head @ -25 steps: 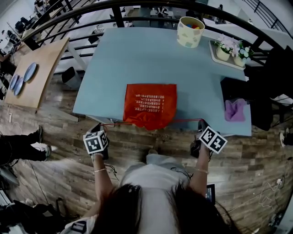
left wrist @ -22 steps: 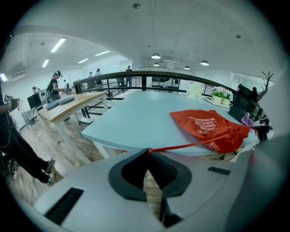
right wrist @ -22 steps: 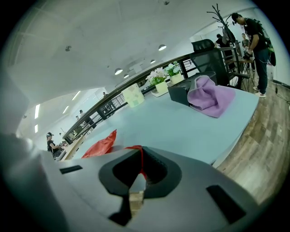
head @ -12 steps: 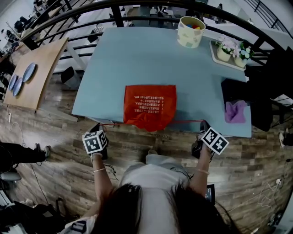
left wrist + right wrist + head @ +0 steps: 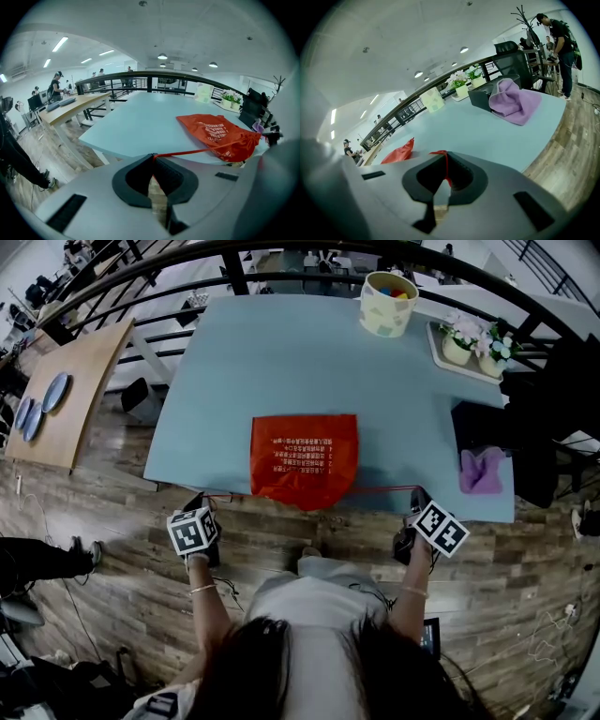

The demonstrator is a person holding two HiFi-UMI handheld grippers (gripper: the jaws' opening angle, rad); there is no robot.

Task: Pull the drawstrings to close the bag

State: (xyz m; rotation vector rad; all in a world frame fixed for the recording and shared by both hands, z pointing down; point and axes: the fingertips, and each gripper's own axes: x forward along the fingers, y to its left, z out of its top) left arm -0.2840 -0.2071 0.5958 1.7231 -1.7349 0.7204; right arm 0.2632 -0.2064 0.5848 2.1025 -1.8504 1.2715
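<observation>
As we stand at the near edge of a pale blue table [image 5: 281, 362], an orange-red bag [image 5: 305, 457] lies flat on it between our two hands. Its mouth is turned toward us and sits right at the table edge. We judge it lies that way so each cord can run straight out sideways, clear of the tabletop. The fabric at the mouth looks bunched and narrowed, so the closing seems well along.

Our left gripper [image 5: 199, 507] is held off the table, just below its edge and out to the left of the bag. Its jaws are pressed together on the left drawstring [image 5: 183, 153], which runs as a thin, taut red line from the jaw tips across to the bag mouth. Our right gripper [image 5: 414, 501] mirrors it on the other side, also just off the edge. Its jaws are likewise clamped on the right drawstring [image 5: 384, 489], with a short red tail showing between the pads.

Both cords look straight, which suggests we are holding them in tension against each other. A purple cloth [image 5: 480, 468] lies on the table near the right gripper, apart from the bag
</observation>
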